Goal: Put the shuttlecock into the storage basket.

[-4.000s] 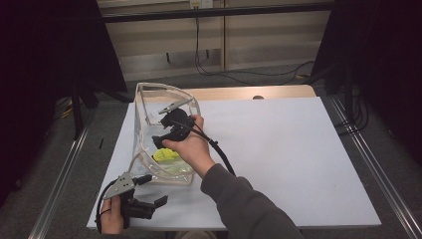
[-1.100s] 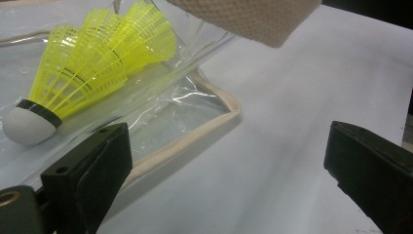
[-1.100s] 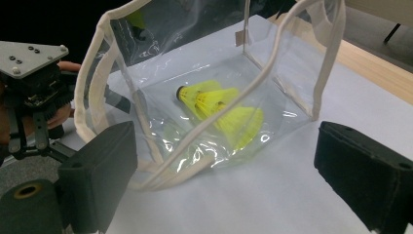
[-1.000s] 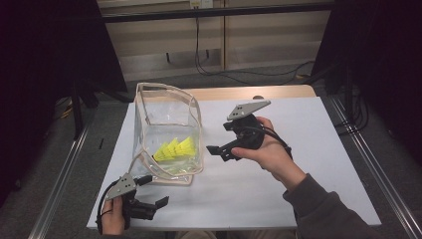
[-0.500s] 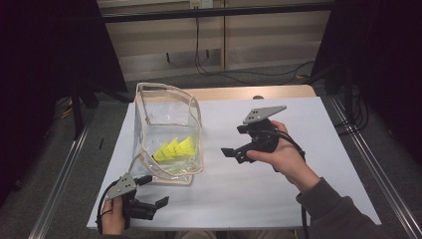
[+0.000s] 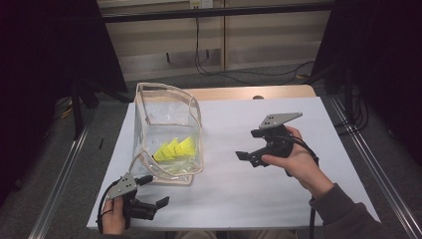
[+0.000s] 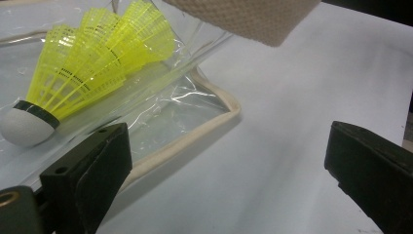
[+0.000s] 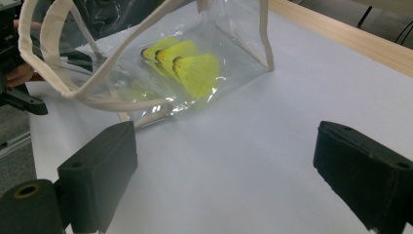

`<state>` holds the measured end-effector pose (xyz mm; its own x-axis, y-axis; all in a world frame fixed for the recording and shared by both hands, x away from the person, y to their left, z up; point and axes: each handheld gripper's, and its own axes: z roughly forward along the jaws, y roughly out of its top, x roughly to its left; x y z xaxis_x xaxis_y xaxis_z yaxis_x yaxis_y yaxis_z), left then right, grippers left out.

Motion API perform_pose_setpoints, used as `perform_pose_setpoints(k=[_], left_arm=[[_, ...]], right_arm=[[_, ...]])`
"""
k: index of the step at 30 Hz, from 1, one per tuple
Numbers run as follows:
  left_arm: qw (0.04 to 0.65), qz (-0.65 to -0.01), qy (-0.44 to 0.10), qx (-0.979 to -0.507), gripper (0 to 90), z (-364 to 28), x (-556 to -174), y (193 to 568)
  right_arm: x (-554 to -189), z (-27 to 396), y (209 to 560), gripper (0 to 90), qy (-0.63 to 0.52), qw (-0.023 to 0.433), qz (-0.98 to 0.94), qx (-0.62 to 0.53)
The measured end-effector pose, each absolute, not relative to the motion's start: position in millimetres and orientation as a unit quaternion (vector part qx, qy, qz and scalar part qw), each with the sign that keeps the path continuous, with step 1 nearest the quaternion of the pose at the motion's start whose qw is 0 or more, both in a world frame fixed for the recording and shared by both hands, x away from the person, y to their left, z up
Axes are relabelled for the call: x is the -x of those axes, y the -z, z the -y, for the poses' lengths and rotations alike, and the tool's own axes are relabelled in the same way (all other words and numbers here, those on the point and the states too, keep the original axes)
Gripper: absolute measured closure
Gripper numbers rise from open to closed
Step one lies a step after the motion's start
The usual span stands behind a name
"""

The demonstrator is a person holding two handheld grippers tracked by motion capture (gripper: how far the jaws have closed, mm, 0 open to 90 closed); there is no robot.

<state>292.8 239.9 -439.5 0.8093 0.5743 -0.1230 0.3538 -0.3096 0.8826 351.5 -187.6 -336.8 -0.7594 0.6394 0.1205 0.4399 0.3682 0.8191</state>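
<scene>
Toward the left half of the high view, I am seeing the clear bag (image 6: 166, 134) standing upright on the white surface (image 6: 234, 189), its mouth gaping upward and its cloth-trimmed rim (image 6: 164, 89) sagging unevenly. Three yellow shuttlecocks (image 6: 174, 148) are lying nested inside it on the bag's floor, their long axis running roughly left to right in the frame, skirts flaring toward the right and the white cork (image 7: 22, 127) pointing lower left.

My left gripper (image 6: 149, 199) is sitting at the lower left of the frame, near the surface's front edge and just beside the bag's near corner; its jaws are standing wide apart and holding nothing, with the bag's bottom seam (image 7: 195, 131) running just past the left jaw.

My right gripper (image 6: 254, 152) is hovering at centre right, well apart from the bag, jaws also spread wide and empty, aimed back toward the bag.

Between the two grippers, bare white surface is lying open, and the right half up to the wooden strip (image 6: 249, 92) along the far edge is giving me free room.
</scene>
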Motion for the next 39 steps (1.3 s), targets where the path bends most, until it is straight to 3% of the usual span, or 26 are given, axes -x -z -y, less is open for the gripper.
perform_pose_setpoints(k=[39], left_arm=[[0.510,-0.287,-0.107,-0.804,3.0,-237.9,-293.7,440.3]], right_arm=[[-331.3,261.4,397.3,9.1,-0.452,0.119,-0.803,-0.370]])
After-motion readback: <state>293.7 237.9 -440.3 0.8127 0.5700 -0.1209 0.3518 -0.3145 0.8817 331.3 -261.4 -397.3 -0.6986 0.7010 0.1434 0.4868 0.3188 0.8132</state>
